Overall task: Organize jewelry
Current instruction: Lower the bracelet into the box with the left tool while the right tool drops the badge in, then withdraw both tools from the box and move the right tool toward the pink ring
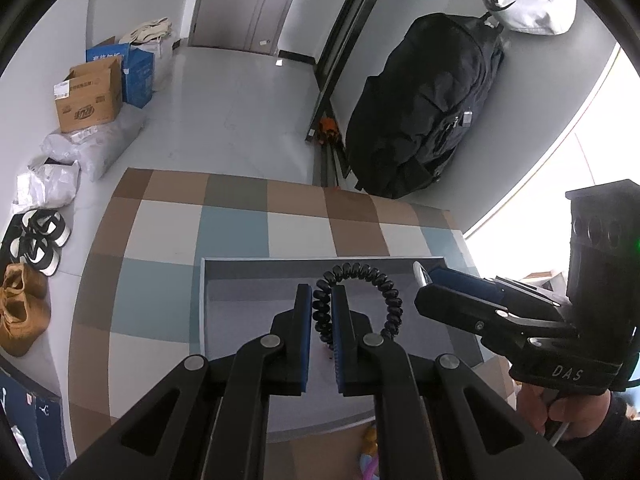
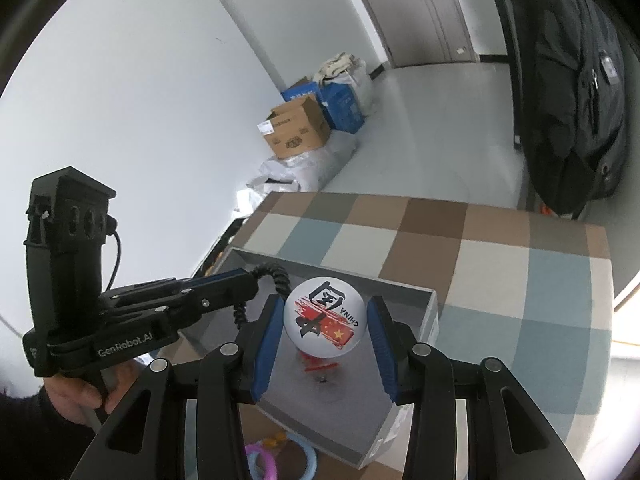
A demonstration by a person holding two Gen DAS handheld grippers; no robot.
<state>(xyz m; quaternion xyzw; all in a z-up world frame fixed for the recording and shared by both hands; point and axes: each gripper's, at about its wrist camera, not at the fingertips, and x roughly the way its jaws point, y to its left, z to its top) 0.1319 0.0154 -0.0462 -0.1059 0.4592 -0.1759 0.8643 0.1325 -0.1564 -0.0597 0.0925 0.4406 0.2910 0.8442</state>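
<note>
- Clearly, the left gripper (image 1: 321, 312) pinches a black coil bracelet (image 1: 362, 276) over the grey tray (image 1: 202, 304), low centre, ready to drop.
- Right gripper (image 2: 325, 322), lower centre, clamps a round badge (image 2: 324, 316) above the same tray.

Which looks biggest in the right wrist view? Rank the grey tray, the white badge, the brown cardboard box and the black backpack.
1. Black fabric backpack
2. Grey rectangular tray
3. Round white badge printed "CHINA" and brown cardboard box: alike here; the badge is much nearer the camera, so I leave them unranked.
</note>
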